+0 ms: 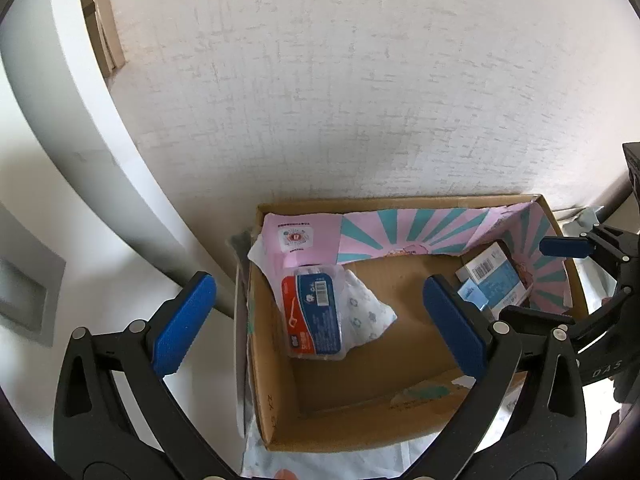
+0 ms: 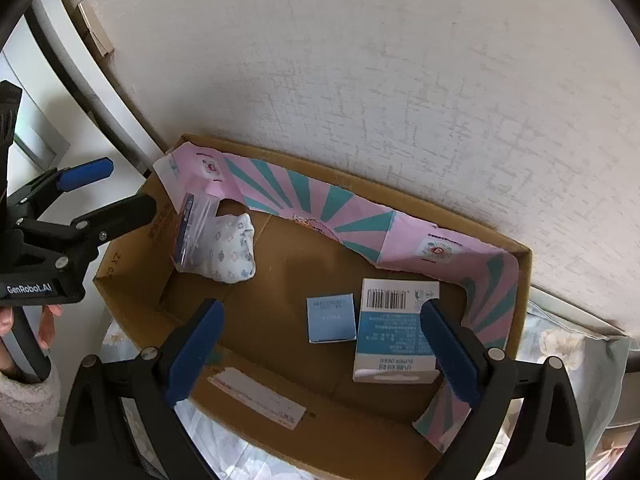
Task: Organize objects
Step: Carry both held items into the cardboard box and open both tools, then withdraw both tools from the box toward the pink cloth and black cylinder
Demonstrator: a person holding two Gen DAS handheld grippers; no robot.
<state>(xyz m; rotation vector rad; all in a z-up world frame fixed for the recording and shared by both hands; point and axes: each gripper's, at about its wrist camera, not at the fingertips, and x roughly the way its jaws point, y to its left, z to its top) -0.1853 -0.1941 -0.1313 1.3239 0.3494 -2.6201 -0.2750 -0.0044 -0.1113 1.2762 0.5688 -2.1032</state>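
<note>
An open cardboard box (image 1: 360,364) (image 2: 280,292) with a pink and teal lining stands against the wall. Inside at its left lie a clear floss-pick case (image 1: 314,314) (image 2: 188,232) with a red and blue label and a patterned white cloth (image 1: 368,316) (image 2: 232,250). At its right lie a small blue box (image 2: 331,318) and a taller white and blue carton (image 1: 496,280) (image 2: 396,332). My left gripper (image 1: 320,324) is open and empty above the box's left side. My right gripper (image 2: 324,352) is open and empty above the two cartons.
The textured white wall (image 1: 360,80) rises right behind the box. A white curved frame (image 1: 80,120) runs along the left. The box rests on floral bedding (image 2: 568,360). The person's hand (image 2: 44,324) holds the left gripper's handle.
</note>
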